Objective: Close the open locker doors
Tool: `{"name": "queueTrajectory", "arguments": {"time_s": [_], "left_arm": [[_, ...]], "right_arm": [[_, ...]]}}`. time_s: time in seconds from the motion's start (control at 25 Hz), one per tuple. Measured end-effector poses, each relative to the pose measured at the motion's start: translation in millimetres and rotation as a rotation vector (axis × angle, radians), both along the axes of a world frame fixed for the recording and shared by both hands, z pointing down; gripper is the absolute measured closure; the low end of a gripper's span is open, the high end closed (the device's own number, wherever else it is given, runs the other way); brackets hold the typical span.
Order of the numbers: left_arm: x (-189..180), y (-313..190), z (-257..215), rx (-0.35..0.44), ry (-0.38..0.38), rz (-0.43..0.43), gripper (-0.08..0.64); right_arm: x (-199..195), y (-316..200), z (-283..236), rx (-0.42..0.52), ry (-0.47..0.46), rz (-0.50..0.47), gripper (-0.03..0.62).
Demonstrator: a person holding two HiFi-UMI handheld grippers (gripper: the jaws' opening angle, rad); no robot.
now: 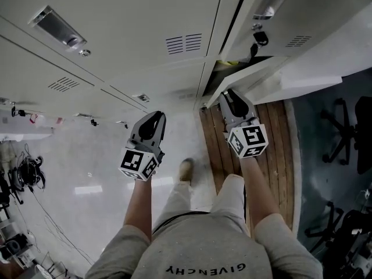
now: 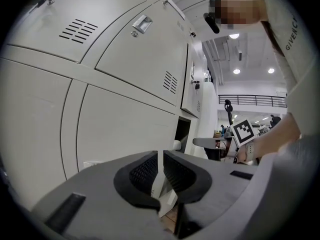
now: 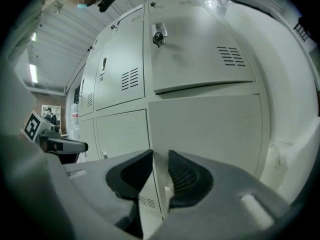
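Note:
The grey lockers [image 1: 133,34] fill the top of the head view. One low locker door [image 1: 273,74] stands swung out from its dark compartment [image 1: 232,67]. My right gripper [image 1: 228,93] is at that door's free edge. In the right gripper view the door edge [image 3: 159,176] fills the gap of the right gripper [image 3: 160,156], and both jaws lie against it. My left gripper [image 1: 157,116] hangs to the left, in front of closed doors and touching nothing. Only a thin empty slit shows in the left gripper [image 2: 161,156]. The open compartment [image 2: 182,131] lies to its right.
A wooden floor strip [image 1: 273,156] runs under the open door. Office chairs [image 1: 349,132] stand at the right and cables [image 1: 26,173] lie at the left. A key [image 1: 260,38] hangs from an upper locker's lock. The person's foot [image 1: 186,170] is on the pale floor.

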State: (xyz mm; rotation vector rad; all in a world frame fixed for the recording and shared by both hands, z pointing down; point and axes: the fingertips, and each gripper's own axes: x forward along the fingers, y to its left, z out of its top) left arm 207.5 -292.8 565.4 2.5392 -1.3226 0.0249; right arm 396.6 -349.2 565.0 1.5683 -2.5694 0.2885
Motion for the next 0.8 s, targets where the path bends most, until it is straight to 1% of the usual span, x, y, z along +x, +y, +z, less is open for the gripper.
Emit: {"name": "queueTrajectory", "arguments": {"time_s": [0.24, 0.44, 0.8], "left_arm": [[-9, -4, 2, -0.001, -0.001, -0.021, 0.529], [-18, -5, 6, -0.009, -0.006, -0.039, 0.529], [-32, -5, 13, -0.019, -0.01, -0.064, 0.529]], "right_arm": [[-2, -18, 8, -0.012, 0.003, 0.017, 0.52], [-4, -31, 12, -0.019, -0.016, 0.028, 0.531], [-9, -54, 16, -0.021, -0.019, 0.039, 0.531]]}}
